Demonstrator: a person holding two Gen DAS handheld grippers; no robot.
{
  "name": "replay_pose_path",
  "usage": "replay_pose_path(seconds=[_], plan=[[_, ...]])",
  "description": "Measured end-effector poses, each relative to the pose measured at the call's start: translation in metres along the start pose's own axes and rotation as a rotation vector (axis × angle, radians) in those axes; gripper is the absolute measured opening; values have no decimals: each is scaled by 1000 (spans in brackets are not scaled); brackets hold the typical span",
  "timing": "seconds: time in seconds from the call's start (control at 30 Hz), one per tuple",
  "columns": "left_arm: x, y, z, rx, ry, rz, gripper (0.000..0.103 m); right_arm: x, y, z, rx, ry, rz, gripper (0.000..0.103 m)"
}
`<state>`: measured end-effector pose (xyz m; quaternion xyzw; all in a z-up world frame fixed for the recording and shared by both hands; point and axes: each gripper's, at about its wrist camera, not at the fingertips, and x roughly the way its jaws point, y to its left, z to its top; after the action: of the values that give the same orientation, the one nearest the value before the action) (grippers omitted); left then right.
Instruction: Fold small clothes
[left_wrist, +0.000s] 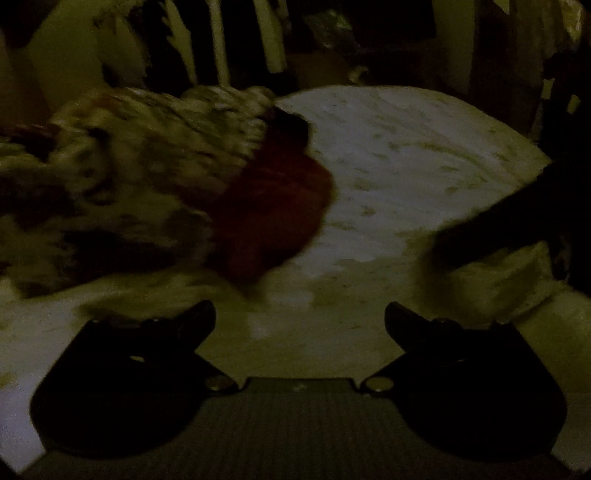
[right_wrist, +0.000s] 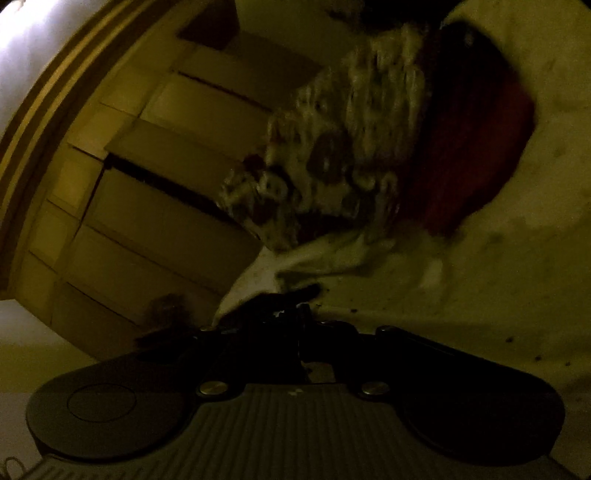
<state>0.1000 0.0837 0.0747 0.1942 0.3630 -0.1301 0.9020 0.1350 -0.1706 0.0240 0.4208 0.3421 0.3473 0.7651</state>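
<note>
My left gripper (left_wrist: 299, 314) stands open above the pale printed sheet (left_wrist: 406, 147), nothing between its fingers. A heap of patterned clothes (left_wrist: 129, 158) lies to its upper left, with a dark red garment (left_wrist: 273, 206) at its right edge. A dark shape, blurred, (left_wrist: 498, 221) comes in from the right over a pale garment (left_wrist: 498, 280). In the right wrist view my right gripper (right_wrist: 299, 299) is shut, and the edge of a pale garment (right_wrist: 332, 258) meets its tips. Beyond lie the patterned heap (right_wrist: 351, 147) and the red garment (right_wrist: 472, 147). Both views are dim and blurred.
A wooden cupboard with panelled fronts (right_wrist: 147, 184) stands beyond the sheet's edge in the right wrist view. Dark and pale upright shapes (left_wrist: 221, 44) stand behind the sheet in the left wrist view. The sheet (right_wrist: 517, 258) stretches away to the right.
</note>
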Motion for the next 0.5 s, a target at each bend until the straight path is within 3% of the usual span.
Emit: replay_pose_path(seconds=[0.17, 0.2, 0.27, 0.33, 0.37, 0.5], plan=[[-9, -1, -11, 48, 24, -40, 103, 82, -43, -21, -6, 48, -83, 3], [-7, -5, -13, 61, 23, -43, 103, 89, -51, -24, -5, 35, -98, 9], [1, -14, -12, 92, 26, -39, 103, 101, -65, -29, -21, 22, -159, 31], [8, -19, -12, 97, 35, -32, 103, 104, -74, -29, -23, 17, -214, 89], [15, -20, -11, 89, 38, -31, 103, 102, -77, -27, -30, 20, -230, 100], [26, -13, -10, -8, 37, -54, 102, 41, -60, -12, -178, -56, -246, 103]])
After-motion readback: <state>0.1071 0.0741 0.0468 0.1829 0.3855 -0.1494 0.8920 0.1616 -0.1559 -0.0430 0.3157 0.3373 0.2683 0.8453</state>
